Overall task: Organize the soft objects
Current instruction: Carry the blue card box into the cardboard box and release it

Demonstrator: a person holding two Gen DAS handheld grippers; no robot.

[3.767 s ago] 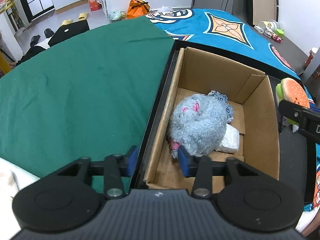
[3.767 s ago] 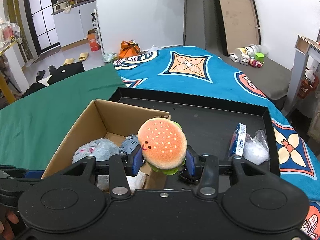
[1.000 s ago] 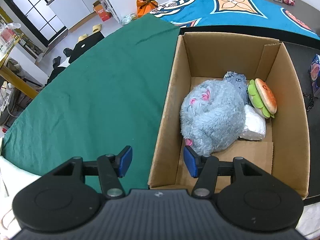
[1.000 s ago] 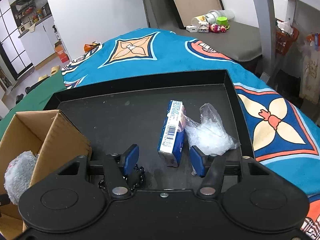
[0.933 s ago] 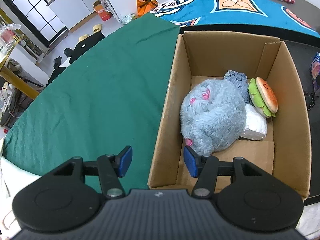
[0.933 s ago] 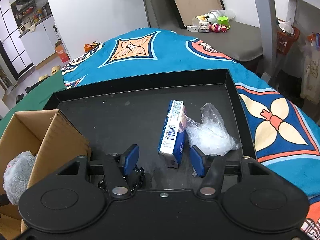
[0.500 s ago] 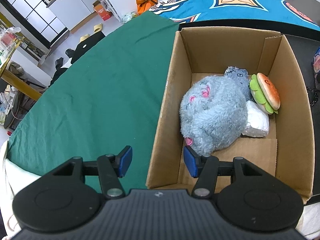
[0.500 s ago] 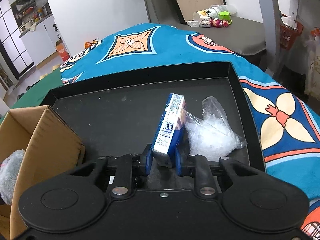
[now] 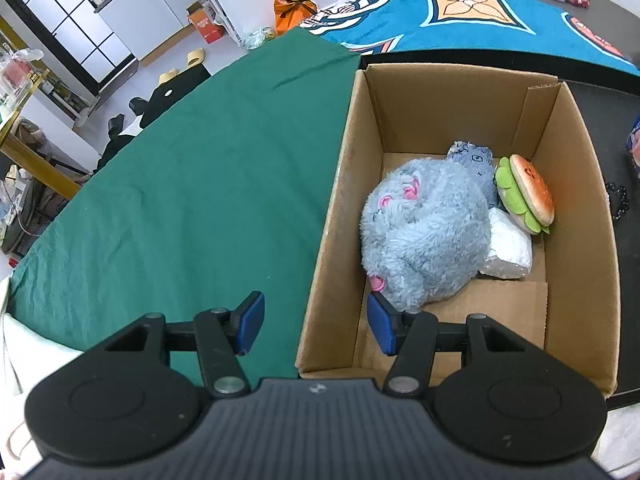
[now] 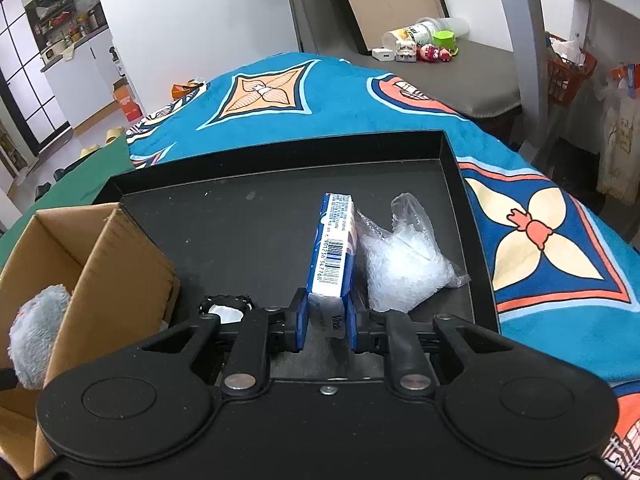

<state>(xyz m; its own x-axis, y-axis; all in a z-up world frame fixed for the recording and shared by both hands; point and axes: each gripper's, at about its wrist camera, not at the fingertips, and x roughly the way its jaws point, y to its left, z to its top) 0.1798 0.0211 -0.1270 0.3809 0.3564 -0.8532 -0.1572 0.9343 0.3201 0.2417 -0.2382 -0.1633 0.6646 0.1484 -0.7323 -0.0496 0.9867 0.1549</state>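
Note:
An open cardboard box [image 9: 452, 92] holds a fluffy grey plush [image 9: 424, 240], a burger plush [image 9: 528, 196], a small grey-blue toy [image 9: 474, 160] and a white packet [image 9: 508, 246]. My left gripper [image 9: 314, 324] is open, one finger on each side of the box's near left wall, touching neither side. On the black tray [image 10: 248, 216] a blue and white tissue pack [image 10: 334, 248] stands on its edge. My right gripper [image 10: 327, 320] is closing on the pack's near end, both pads against it. A crumpled clear plastic bag [image 10: 404, 264] lies just right of the pack.
The box [image 10: 120, 280] stands in the tray's left part, with a black bead chain [image 10: 226, 304] beside its corner. A green cloth [image 9: 200, 180] covers the table on the left and a blue patterned cloth [image 10: 560, 240] on the right. Small toys [image 10: 424, 50] sit on a far grey surface.
The right gripper's jaws have come together onto the tissue pack, which earlier stood loose between them. The burger plush, held several seconds ago, lies in the box. The left gripper has stayed put.

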